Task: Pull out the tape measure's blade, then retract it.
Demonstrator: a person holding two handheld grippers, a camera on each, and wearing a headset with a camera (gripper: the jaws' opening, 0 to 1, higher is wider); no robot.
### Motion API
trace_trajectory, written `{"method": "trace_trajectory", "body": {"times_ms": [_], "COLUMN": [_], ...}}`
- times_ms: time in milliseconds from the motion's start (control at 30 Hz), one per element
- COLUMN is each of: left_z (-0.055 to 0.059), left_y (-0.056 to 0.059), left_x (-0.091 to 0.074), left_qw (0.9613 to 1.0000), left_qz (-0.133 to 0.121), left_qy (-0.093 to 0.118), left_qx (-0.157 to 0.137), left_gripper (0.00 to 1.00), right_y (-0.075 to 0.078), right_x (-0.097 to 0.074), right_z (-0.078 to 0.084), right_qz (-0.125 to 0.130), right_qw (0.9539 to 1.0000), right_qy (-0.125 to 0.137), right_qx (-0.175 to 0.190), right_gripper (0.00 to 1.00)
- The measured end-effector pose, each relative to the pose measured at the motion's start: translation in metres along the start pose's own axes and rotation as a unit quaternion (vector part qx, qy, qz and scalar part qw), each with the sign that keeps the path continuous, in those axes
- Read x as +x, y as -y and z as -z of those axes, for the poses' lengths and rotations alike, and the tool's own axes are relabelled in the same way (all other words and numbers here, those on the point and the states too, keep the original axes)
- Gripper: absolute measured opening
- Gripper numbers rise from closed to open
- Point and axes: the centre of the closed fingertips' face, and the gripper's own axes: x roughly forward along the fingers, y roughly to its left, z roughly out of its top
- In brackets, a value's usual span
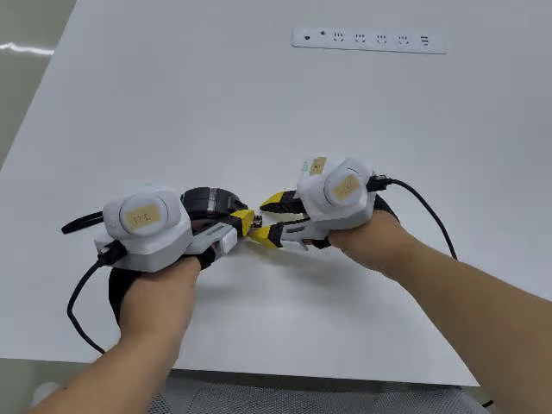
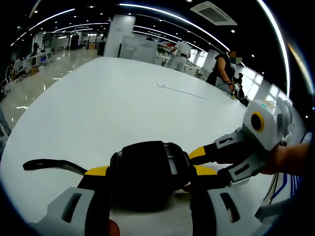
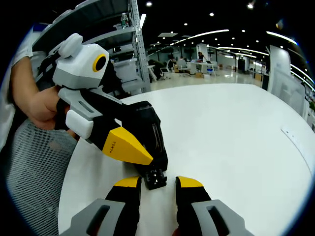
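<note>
Near the front edge of the table (image 1: 259, 103), the left gripper (image 2: 150, 172) clamps the tape measure (image 3: 142, 123) by its rigid case; the right gripper (image 3: 158, 183) has jaws apart around the end hook (image 3: 156, 178), thin springy blade, I'd judge, so pinch that hook

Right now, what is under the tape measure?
The white table lies under the tape measure, which the left gripper clamps between its jaws. Whether the case rests on the table cannot be seen: the case and the jaws cover its underside.
</note>
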Motion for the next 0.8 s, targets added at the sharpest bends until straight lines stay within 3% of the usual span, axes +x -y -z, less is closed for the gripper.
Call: {"method": "trace_trajectory", "body": {"times_ms": [533,800], "left_z": [-0.005,-0.006], "left_y": [0.005,0.006], "left_x": [-0.009,-0.016], "left_qw": [0.9995,0.9989], "left_qz": [0.019,0.029], "left_qy": [0.013,0.015], "left_qx": [0.022,0.033], "left_gripper": [0.64,0.64], "right_y": [-0.002,-0.004], "right_x": [-0.011,-0.027], "right_z": [0.003,-0.003], "right_qz": [0.013,0.028], "right_qw": [0.9996,0.999], "right_qy": [0.009,0.023], "right_qx": [0.022,0.027], "right_gripper": [0.3,0.35]}}
